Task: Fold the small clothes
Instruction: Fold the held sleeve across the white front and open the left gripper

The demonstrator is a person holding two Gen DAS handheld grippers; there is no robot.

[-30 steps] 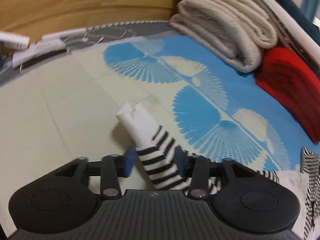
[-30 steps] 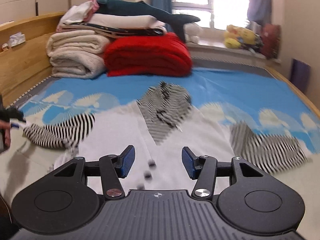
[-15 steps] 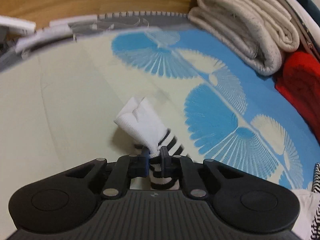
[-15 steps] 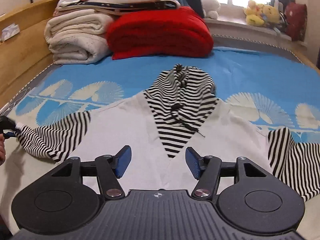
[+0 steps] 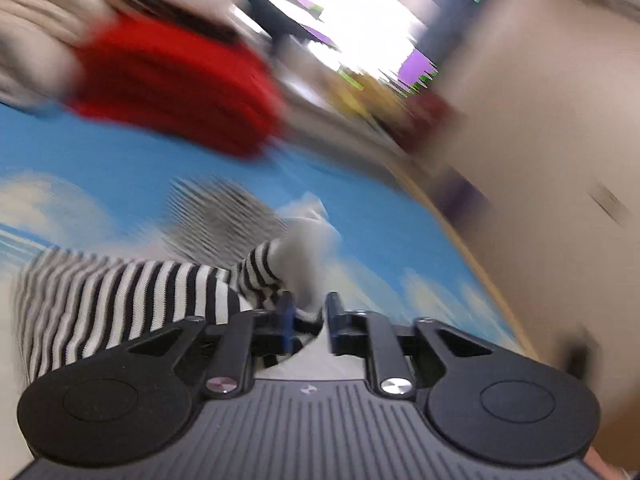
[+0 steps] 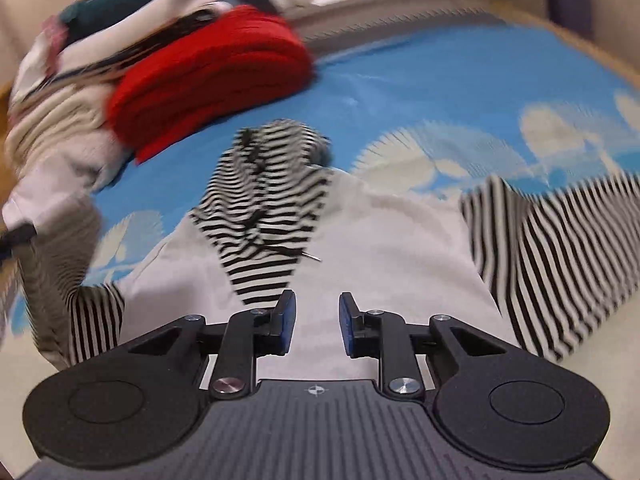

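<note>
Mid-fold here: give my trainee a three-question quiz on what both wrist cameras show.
1. True or false: the folded red blanket lies on the black-and-white striped hood of the white hooded garment.
2. What sits between the left gripper's fingers? A) a black drawstring B) the white cuff of a striped sleeve C) nothing
3. In the right wrist view, how does the striped sleeve at the picture's right lie?

Key:
1. False. It sits apart, behind the hood on the blue sheet.
2. B. Those fingers have just been opening.
3. Spread out beside the body, not folded in.
</note>
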